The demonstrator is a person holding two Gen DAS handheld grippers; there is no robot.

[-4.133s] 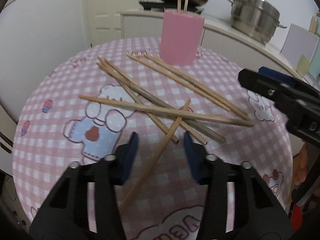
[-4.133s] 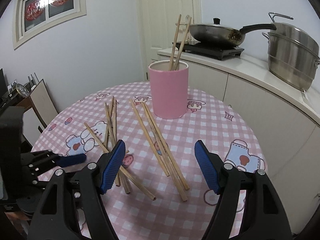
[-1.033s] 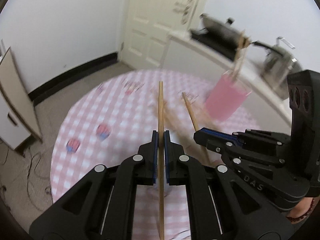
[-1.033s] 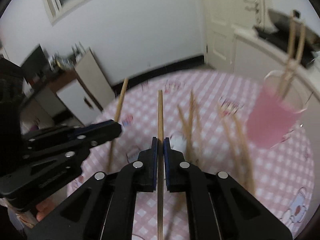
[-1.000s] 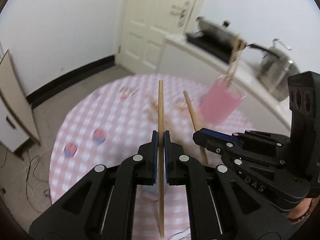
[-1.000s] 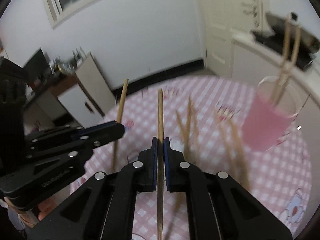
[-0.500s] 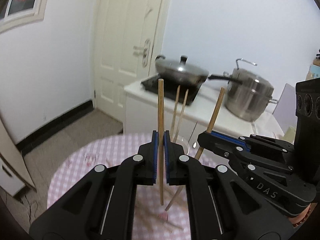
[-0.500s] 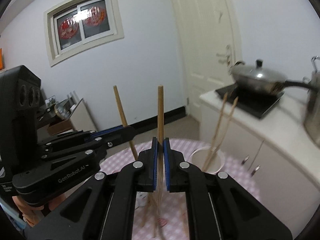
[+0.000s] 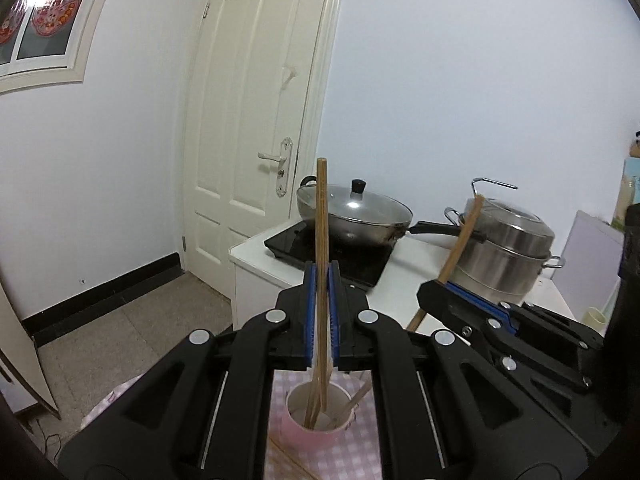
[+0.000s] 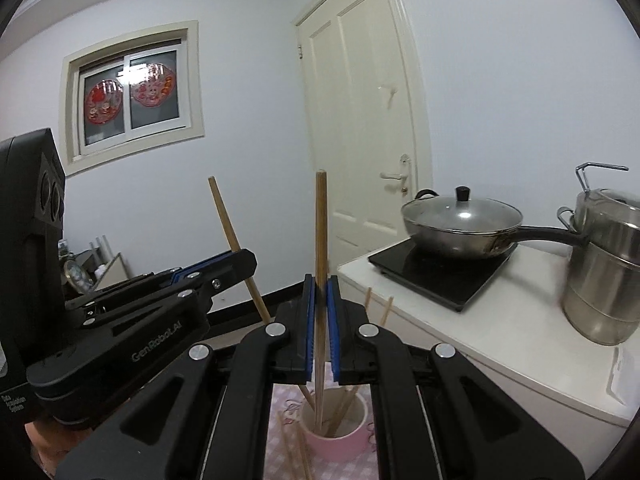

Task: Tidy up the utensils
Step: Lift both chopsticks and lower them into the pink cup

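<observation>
My left gripper (image 9: 321, 312) is shut on a wooden chopstick (image 9: 322, 216) held upright, its lower end inside the pink cup (image 9: 316, 426) below. My right gripper (image 10: 320, 312) is shut on another upright chopstick (image 10: 320, 224) whose tip also reaches into the pink cup (image 10: 336, 446). The cup holds several chopsticks. In the left wrist view the right gripper (image 9: 460, 296) sits to the right with its chopstick (image 9: 460, 240) tilted. In the right wrist view the left gripper (image 10: 216, 268) is at the left with its chopstick (image 10: 232, 236).
A few loose chopsticks (image 10: 294, 448) lie on the pink checked tablecloth (image 9: 360, 456) beside the cup. Behind stand a white counter (image 10: 500, 340) with an induction hob, a lidded wok (image 10: 460, 224) and a steel steamer pot (image 9: 508, 248). A white door (image 9: 256, 120) is beyond.
Both grippers have closed on a chopstick each, lifted them off the table, turned them upright and lowered them so their tips now sit inside the pink cup.
</observation>
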